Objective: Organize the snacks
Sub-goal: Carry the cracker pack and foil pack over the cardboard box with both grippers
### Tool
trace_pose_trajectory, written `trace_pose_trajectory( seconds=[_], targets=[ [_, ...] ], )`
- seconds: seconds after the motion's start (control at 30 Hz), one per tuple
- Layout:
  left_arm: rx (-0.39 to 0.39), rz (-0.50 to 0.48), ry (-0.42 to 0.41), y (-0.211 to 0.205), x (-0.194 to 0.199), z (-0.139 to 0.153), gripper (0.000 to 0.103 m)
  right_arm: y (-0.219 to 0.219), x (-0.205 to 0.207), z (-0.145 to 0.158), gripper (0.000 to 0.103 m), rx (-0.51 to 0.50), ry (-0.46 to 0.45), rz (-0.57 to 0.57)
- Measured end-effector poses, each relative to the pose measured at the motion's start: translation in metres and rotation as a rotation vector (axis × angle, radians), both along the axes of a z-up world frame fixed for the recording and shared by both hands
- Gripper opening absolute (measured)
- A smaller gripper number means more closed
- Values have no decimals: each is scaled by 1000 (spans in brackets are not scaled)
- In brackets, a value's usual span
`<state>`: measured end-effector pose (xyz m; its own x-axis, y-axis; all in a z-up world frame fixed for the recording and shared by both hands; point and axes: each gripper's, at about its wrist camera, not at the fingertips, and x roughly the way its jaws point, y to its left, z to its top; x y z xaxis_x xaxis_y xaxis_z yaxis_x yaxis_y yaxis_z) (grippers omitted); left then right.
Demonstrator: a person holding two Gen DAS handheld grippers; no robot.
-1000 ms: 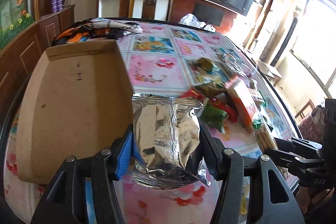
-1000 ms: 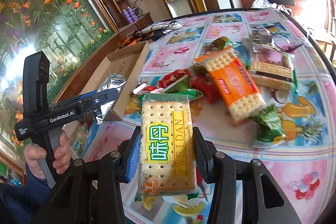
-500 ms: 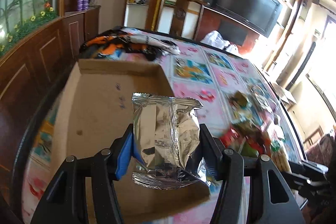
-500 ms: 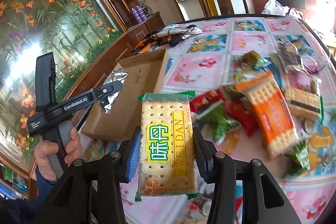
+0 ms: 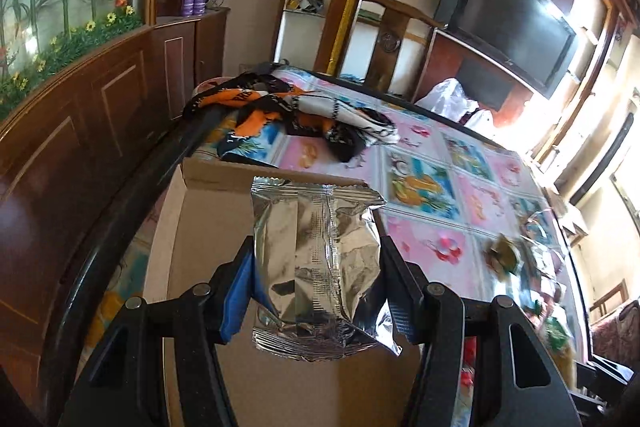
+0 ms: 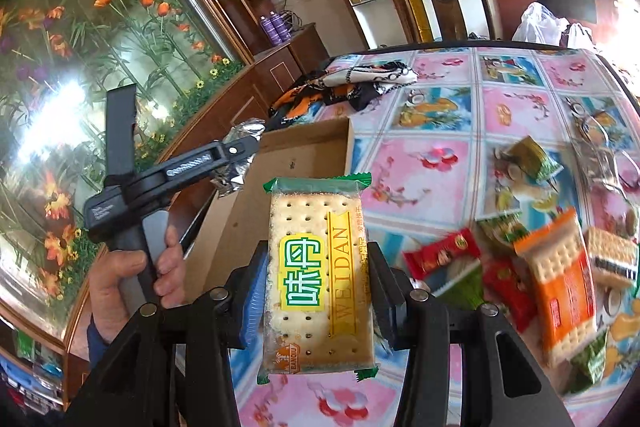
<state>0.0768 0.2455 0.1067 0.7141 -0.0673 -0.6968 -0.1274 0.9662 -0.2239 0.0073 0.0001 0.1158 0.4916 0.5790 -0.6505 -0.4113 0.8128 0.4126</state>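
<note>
A clear cracker packet (image 6: 318,281) with green crimped ends carries the only plainly readable print. Down its right side runs a yellow band with the word "WEIDAN" in gold capital letters, read sideways. To the left of that band sits a yellow-green label with two large Chinese characters in green, 味丹. At the packet's lower left corner is a small orange emblem reading "BANQIU". A thin column of small Chinese characters runs along the band's outer edge, too small to read. The side of the left gripper (image 6: 188,163) bears a line of white lettering, blurred beyond reading.
</note>
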Motion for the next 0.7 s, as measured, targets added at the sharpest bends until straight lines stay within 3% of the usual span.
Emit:
trace_pose_trajectory(
  seconds=[0.27,0.5,0.7],
  targets=[
    [-18,-7,52,9,21,-34,58,15,22,3,50,-24,9,-11],
    [-30,-35,89,11,28,-49,58,25,46,-6,50,-24,36,-22],
    [-42,-2,103,23,28,-55,58,37,71,-15,50,-26,67,-34]
  ],
)
